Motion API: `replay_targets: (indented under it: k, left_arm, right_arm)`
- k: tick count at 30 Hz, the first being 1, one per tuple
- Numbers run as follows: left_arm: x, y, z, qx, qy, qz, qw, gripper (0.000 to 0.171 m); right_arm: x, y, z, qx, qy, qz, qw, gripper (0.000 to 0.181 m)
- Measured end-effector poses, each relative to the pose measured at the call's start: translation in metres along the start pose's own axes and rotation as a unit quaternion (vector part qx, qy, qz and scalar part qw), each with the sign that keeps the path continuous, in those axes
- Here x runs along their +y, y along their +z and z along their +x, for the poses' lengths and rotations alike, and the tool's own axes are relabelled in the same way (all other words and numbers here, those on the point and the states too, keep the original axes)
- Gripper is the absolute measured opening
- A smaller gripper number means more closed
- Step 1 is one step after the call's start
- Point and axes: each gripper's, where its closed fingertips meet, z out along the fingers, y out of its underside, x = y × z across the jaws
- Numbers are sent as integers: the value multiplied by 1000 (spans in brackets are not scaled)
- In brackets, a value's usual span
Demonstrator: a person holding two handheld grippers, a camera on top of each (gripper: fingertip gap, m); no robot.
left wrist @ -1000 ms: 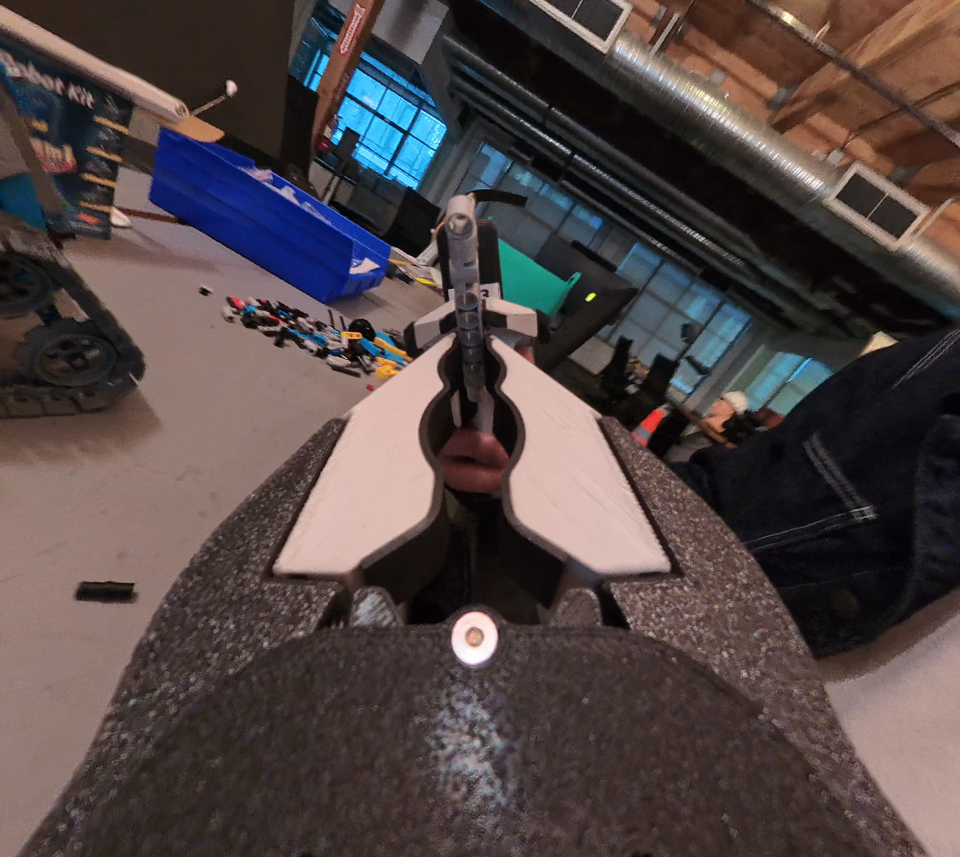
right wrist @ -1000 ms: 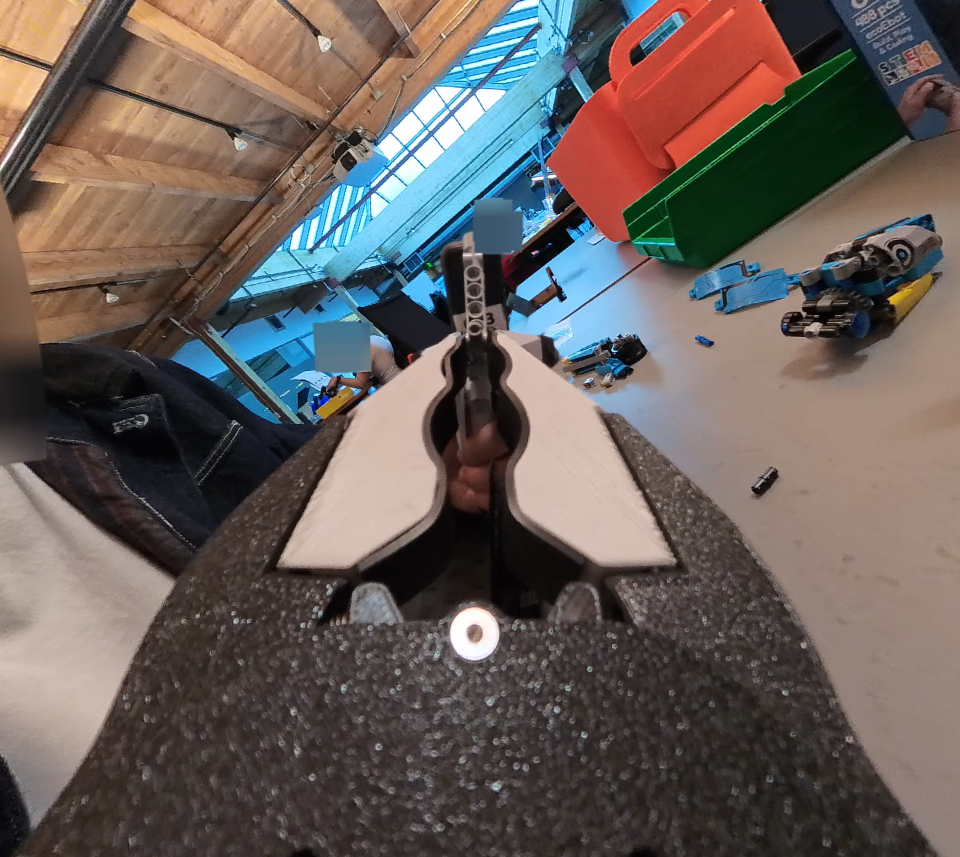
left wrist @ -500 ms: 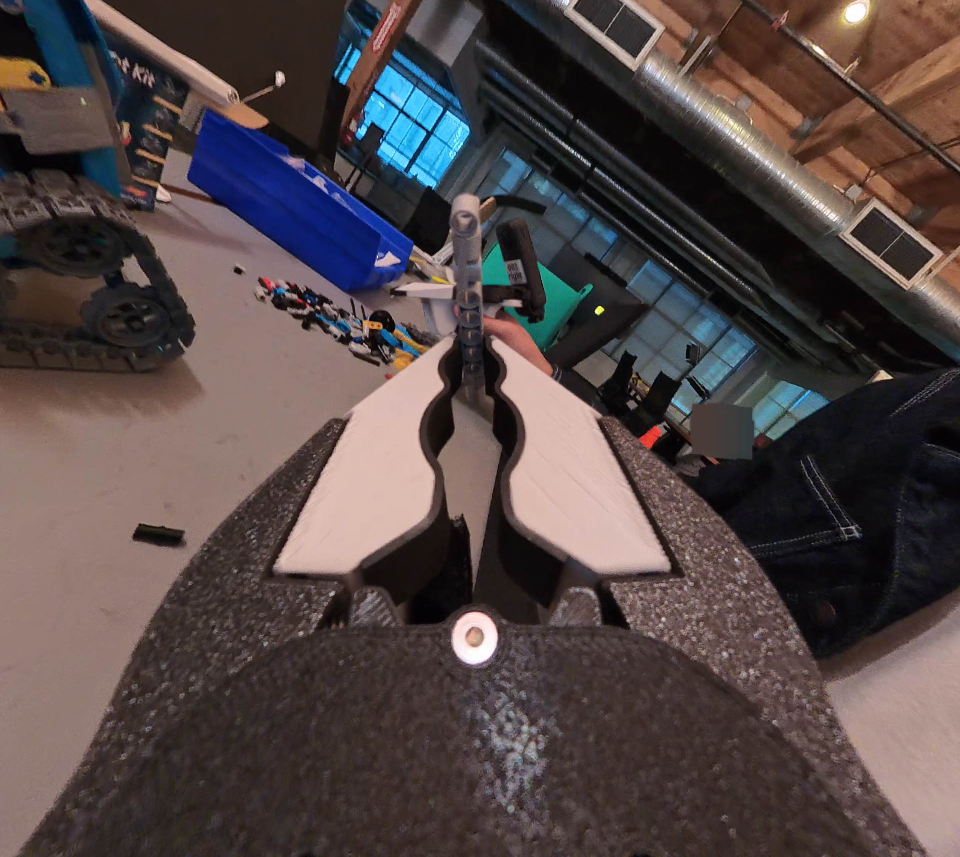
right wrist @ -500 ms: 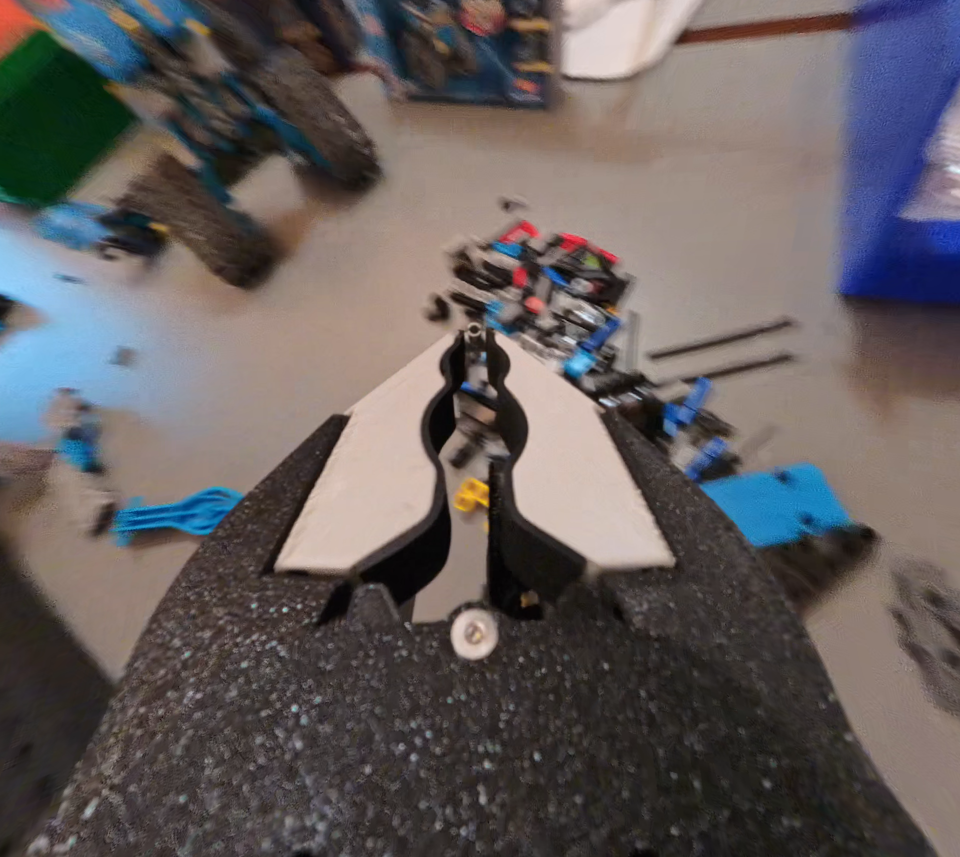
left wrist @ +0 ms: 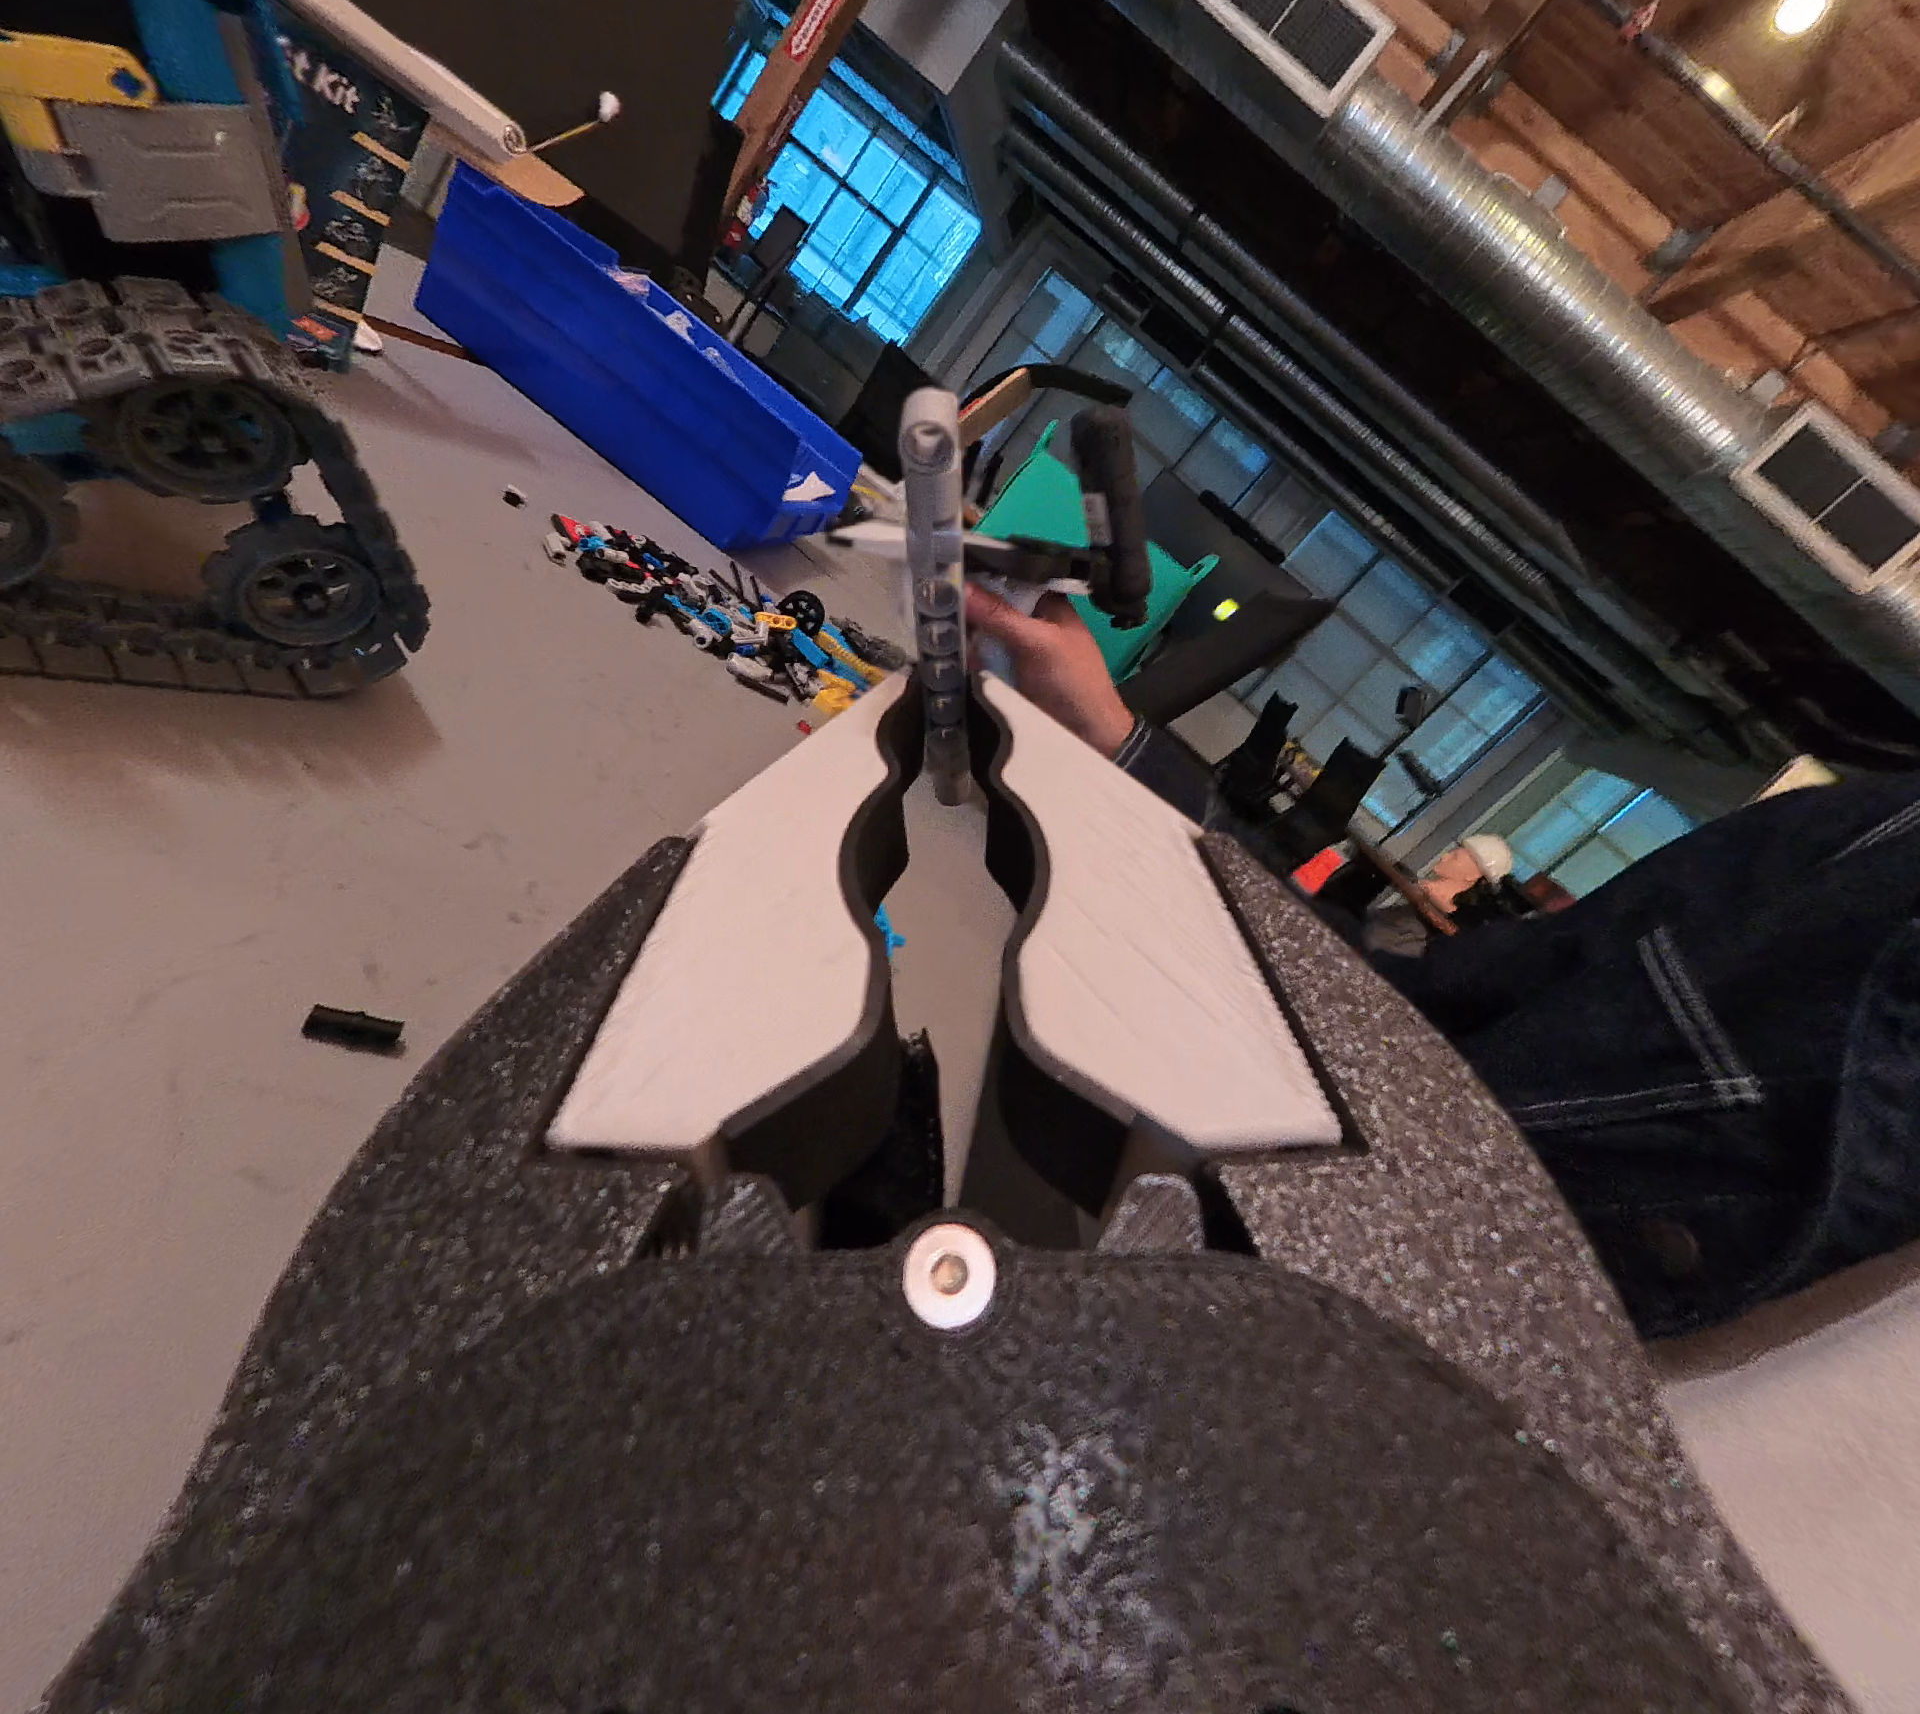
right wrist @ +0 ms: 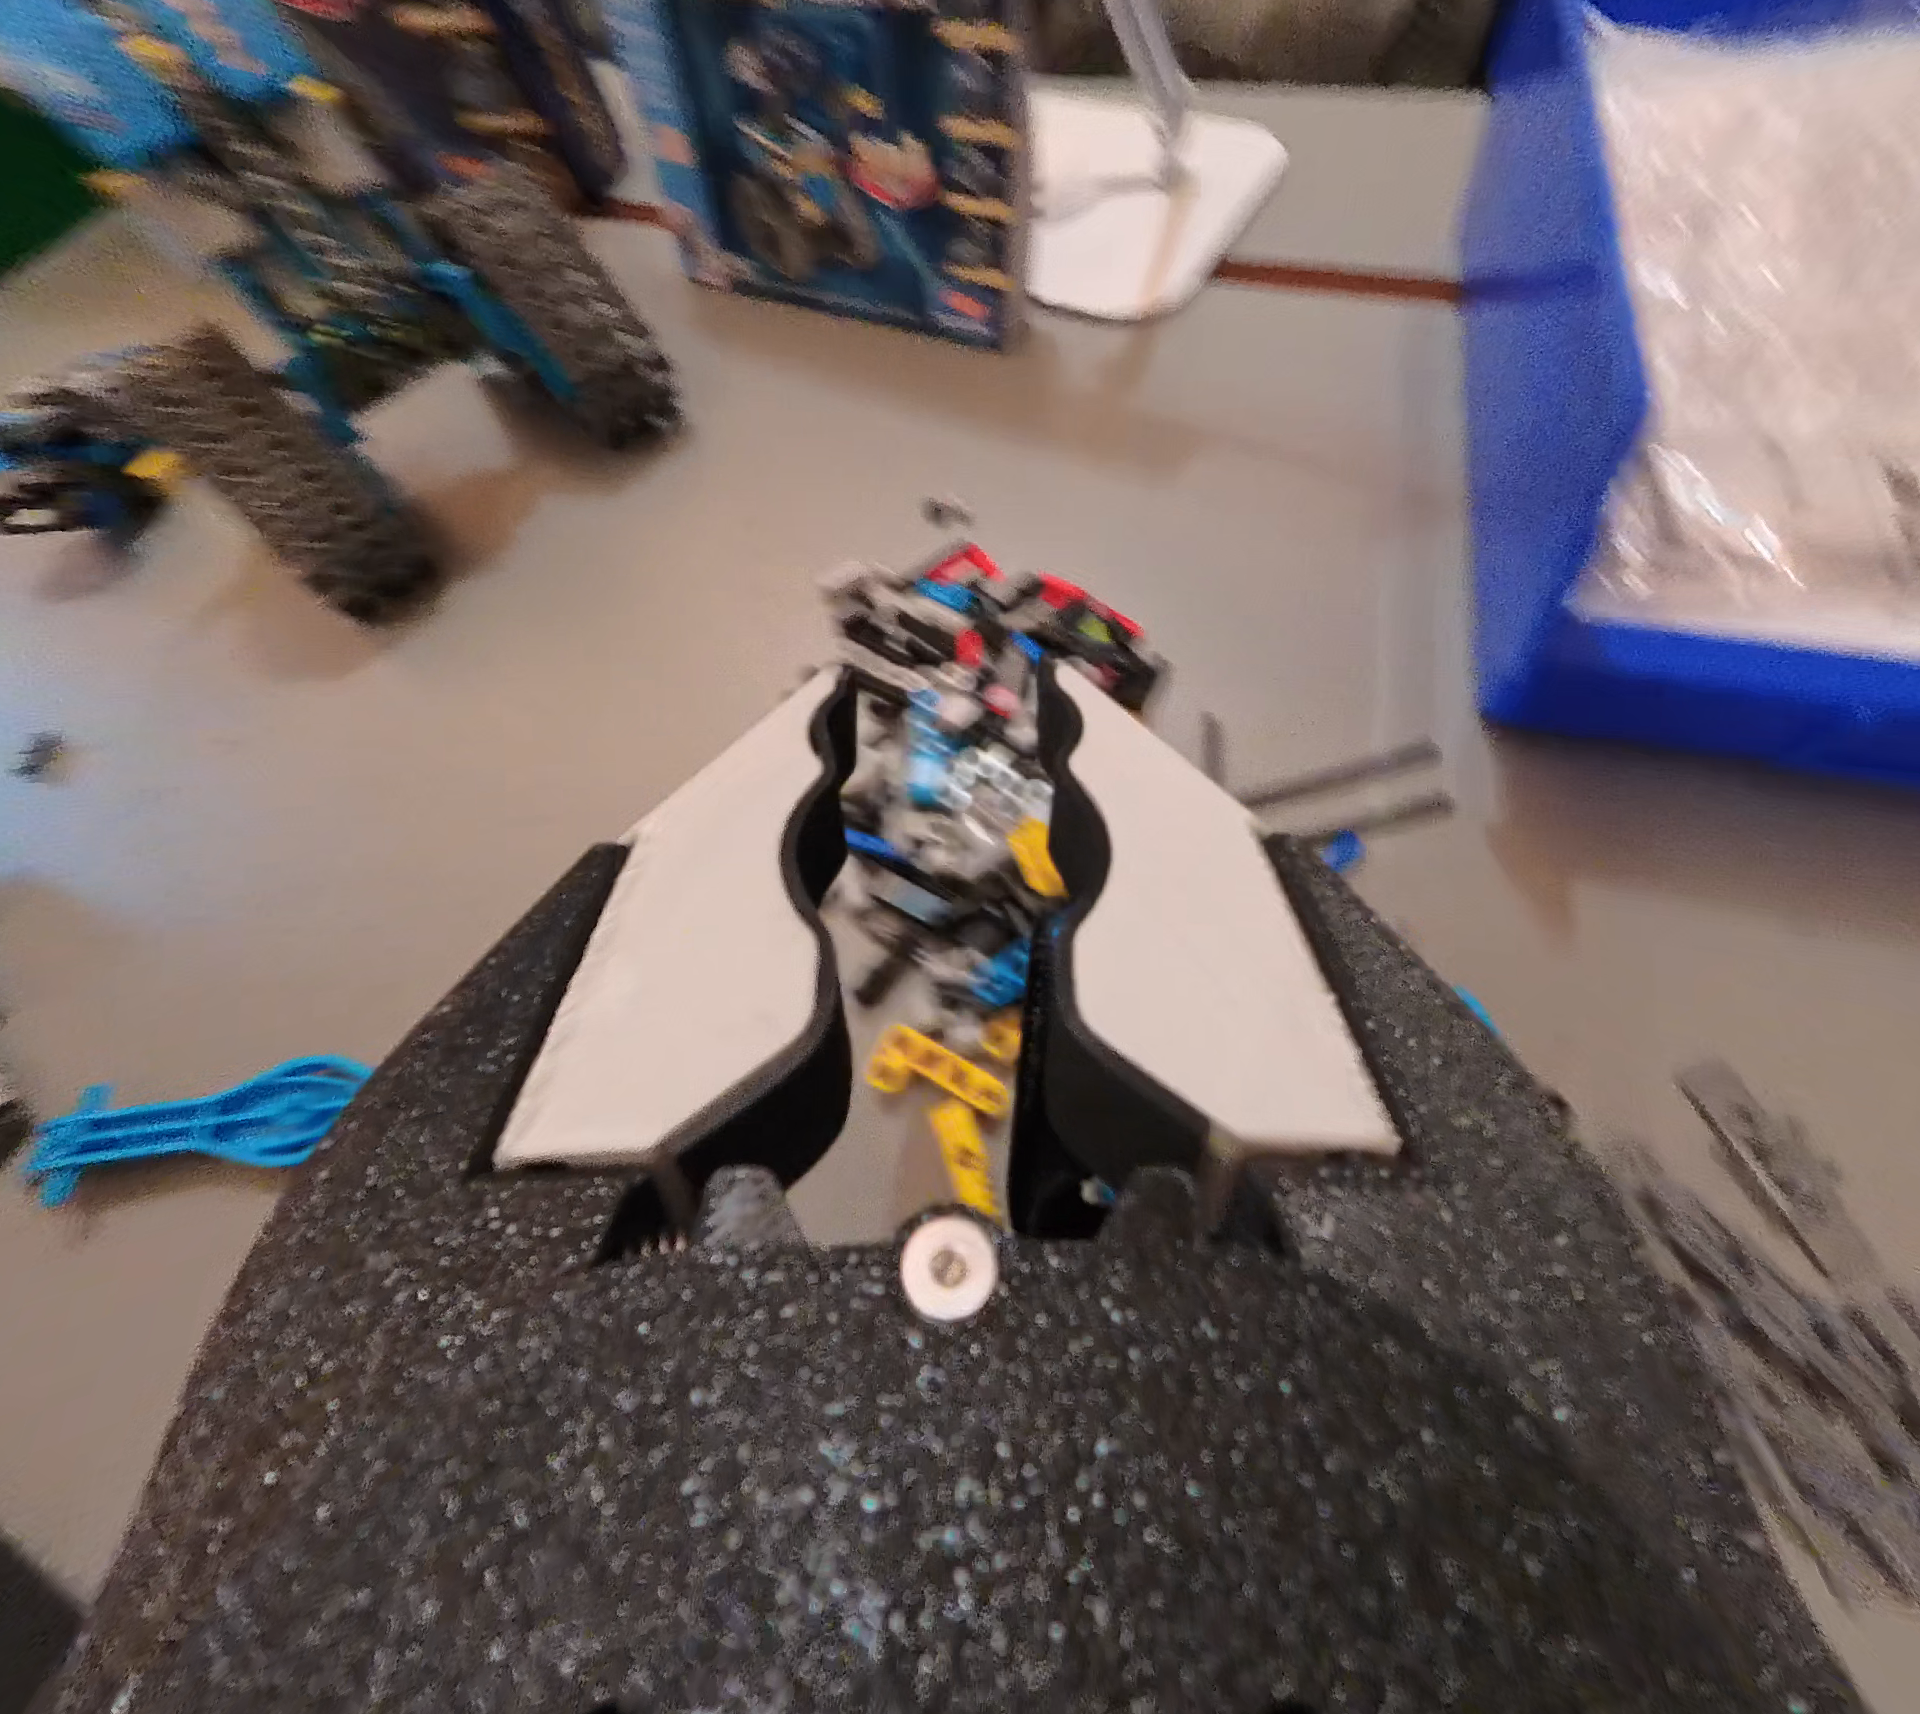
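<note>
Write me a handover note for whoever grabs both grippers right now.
Left gripper: shut on a grey holed beam, raised above the table, beam pointing up.
Right gripper: open, empty, over the pile of small loose parts; view blurred.
Nearby: tracked vehicle model to the left, blue bin to the right, kit box behind the pile.
Done: beam gripped. Left: nothing picked from the pile yet.

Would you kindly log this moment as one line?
left gripper: shut on grey beam | right gripper: open, above loose parts pile
</note>
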Motion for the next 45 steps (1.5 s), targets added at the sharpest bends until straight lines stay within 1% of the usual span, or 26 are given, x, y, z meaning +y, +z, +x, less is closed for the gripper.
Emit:
replay_targets:
  k: [1,3,4,6,7,9,12,13,17,20,21,22,24,25,27,28,29,30,32,34,36,38,42,45]
  left_arm:
    - [3,2,1,-7,20,-9,1000,6]
    - [9,6,7,-12,65,-28,997,6]
    - [12,7,9,-21,92,-38,995,6]
    - [17,9,10,-43,156,-56,985,6]
    - [22,11,13,-44,182,-69,980,6]
    - [37,16,19,-31,214,-107,970,6]
    - [56,21,28,-9,245,-152,957,6]
    - [59,21,26,-11,246,-162,956,6]
    - [64,23,25,-10,249,-175,952,6]
    - [70,24,26,-8,259,-191,947,6]
    - [72,24,26,-6,262,-195,945,6]
    - [73,24,26,-5,263,-197,944,6]
    - [73,24,27,-4,262,-197,945,6]
    - [71,24,28,0,262,-190,946,6]
    - [60,24,32,-6,278,-155,948,7]
    - [55,24,35,-5,283,-135,949,9]
    - [51,24,40,4,281,-122,952,16]
    - [49,24,43,11,277,-116,954,18]
    - [49,23,43,14,272,-114,955,9]
    - [44,22,40,5,264,-107,958,6]
    - [37,20,38,6,241,-92,966,6]
    - [34,20,37,6,227,-87,970,6]
    - [28,18,39,16,203,-72,976,6]
    - [24,17,40,22,186,-60,980,6]
  right_arm:
    - [-10,0,-23,-35,-18,20,999,33]
    - [-24,-1,-89,-149,-56,50,986,32]
    - [-26,-4,-127,-219,-66,52,972,32]
    - [-19,-19,-203,-369,-66,27,927,36]
    - [-15,-26,-232,-416,-67,15,907,36]
    - [-14,-38,-275,-472,-80,28,877,37]
    - [-13,-56,-310,-518,-109,47,847,34]
    - [-13,-60,-315,-523,-116,48,843,30]
    - [-9,-64,-319,-522,-134,36,842,29]
    - [-4,-58,-323,-513,-149,35,845,24]
    - [-1,-59,-325,-517,-155,33,841,11]
    - [-1,-60,-325,-517,-160,38,840,6]
    - [-1,-59,-322,-508,-174,44,842,5]
    - [-4,-61,-321,-511,-171,48,841,5]
    - [-11,-63,-317,-524,-140,56,838,4]
    - [-8,-61,-315,-526,-135,44,838,4]
    - [-3,-57,-316,-522,-140,35,841,4]
    - [1,-57,-319,-530,-136,34,836,4]
    - [0,-60,-327,-555,-106,39,824,5]
    - [-4,-57,-327,-557,-88,48,824,4]
    - [-11,-54,-320,-551,-66,69,829,3]
    - [-13,-51,-317,-556,-35,76,827,3]
    - [-19,-52,-318,-562,-15,88,822,2]
    - [-23,-51,-317,-557,-2,101,824,1]
